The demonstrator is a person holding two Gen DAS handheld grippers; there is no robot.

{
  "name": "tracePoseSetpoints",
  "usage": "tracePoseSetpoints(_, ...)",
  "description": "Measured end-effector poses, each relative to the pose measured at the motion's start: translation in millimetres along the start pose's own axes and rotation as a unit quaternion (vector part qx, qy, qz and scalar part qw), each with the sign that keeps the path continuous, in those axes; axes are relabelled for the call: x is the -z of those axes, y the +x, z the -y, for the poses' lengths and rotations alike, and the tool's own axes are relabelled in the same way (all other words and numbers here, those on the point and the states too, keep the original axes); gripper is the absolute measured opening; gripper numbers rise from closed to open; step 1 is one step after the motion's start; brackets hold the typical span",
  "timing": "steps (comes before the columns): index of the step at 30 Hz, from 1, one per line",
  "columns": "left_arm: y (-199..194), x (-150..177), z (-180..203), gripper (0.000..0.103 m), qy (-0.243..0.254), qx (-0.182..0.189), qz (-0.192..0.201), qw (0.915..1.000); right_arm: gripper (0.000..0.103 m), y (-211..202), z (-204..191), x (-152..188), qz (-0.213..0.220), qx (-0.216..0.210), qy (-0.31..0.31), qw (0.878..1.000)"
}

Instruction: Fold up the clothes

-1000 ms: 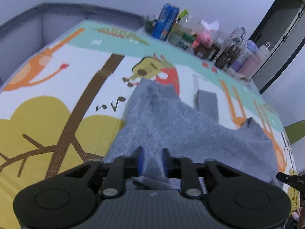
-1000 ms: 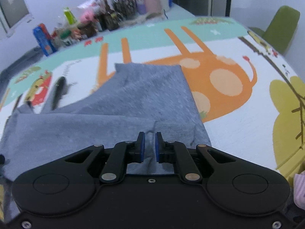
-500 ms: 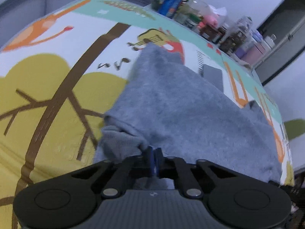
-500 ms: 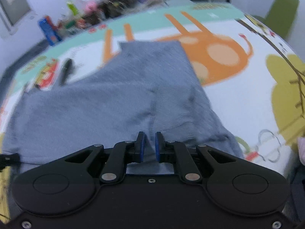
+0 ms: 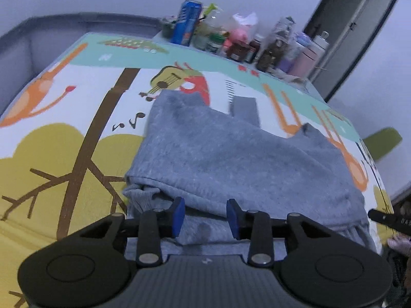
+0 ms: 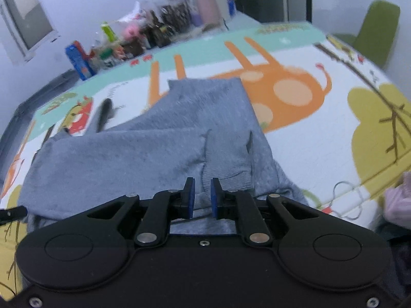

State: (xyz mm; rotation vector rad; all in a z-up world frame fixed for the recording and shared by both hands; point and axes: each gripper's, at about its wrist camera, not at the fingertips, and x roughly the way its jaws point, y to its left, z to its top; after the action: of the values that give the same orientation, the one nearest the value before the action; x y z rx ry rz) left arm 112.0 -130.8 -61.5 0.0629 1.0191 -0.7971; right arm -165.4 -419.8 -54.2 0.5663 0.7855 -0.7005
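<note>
A grey knit garment (image 5: 231, 159) lies on the cartoon play mat (image 5: 64, 141), its near edge folded back over itself. My left gripper (image 5: 205, 217) hovers open just above the fold at the near left, nothing between its blue pads (image 5: 178, 215). In the right wrist view the same garment (image 6: 115, 159) spreads leftward, with a ribbed cuff (image 6: 226, 159) lying on top. My right gripper (image 6: 202, 197) stands with jaws close together, grey fabric pinched between them at the near edge. The right gripper's tip (image 5: 385, 218) shows at the left view's right edge.
Several bottles, jars and boxes (image 5: 231, 43) crowd the mat's far edge. A dark pen-like object (image 6: 102, 113) lies beyond the garment, and a small grey piece (image 5: 244, 107) too. A green chair (image 6: 377, 28) stands at the right. Something pink (image 6: 398, 200) lies at the near right.
My left gripper was shut on the garment's edge while carrying it over; now it has opened and let go. The right gripper's jaws keep the same narrow gap on the fabric.
</note>
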Motion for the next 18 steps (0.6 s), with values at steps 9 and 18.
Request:
tracePoseSetpoints(9, -25.8, 14.1, 24.3, 0.047, 0.035, -0.022, -0.026, 0.9988, 0.018, -53.6, -20.7, 19.8, 0.005, 0.0, -0.012, 1.0)
tracePoseSetpoints(18, -48.7, 38.9, 48.5, 0.059, 0.079, -0.035, -0.034, 0.9957, 0.027, -91.1, -36.9, 51.2, -0.005, 0.01, -0.004, 1.0)
